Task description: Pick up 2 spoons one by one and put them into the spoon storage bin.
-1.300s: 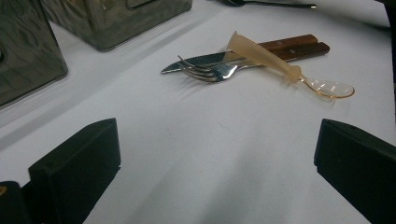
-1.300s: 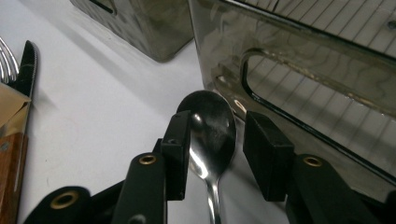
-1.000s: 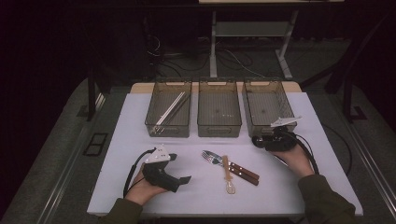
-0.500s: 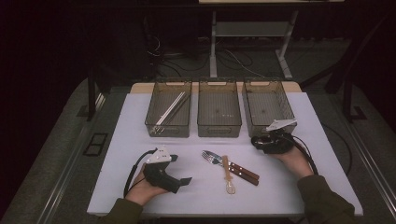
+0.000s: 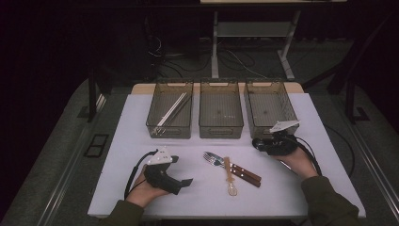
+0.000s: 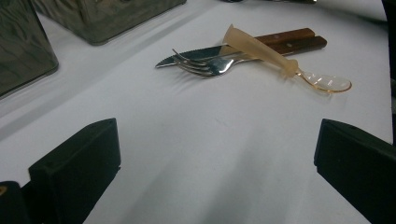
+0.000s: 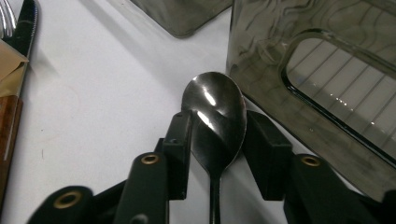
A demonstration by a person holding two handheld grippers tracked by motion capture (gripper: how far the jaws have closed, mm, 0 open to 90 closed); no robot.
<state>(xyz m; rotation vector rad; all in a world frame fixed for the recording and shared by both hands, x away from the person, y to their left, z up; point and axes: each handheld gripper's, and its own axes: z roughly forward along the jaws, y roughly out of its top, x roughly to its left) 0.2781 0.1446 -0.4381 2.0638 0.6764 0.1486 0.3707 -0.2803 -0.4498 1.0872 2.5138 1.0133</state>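
Note:
My right gripper lies low on the white table, in front of the right bin. A metal spoon sits bowl-forward between its jaws. The jaws have just been closing, and both pads now touch the sides of the bowl. In the high view the right gripper points left. My left gripper rests open near the front left, nothing between its fingers. Ahead of it lie a fork, a wooden-handled knife and an amber plastic spoon laid across them.
Three smoky plastic bins stand in a row at the back. The left bin holds several chopsticks. The middle bin stands between it and the right bin. Cables trail from both grippers, and the floor around is dark.

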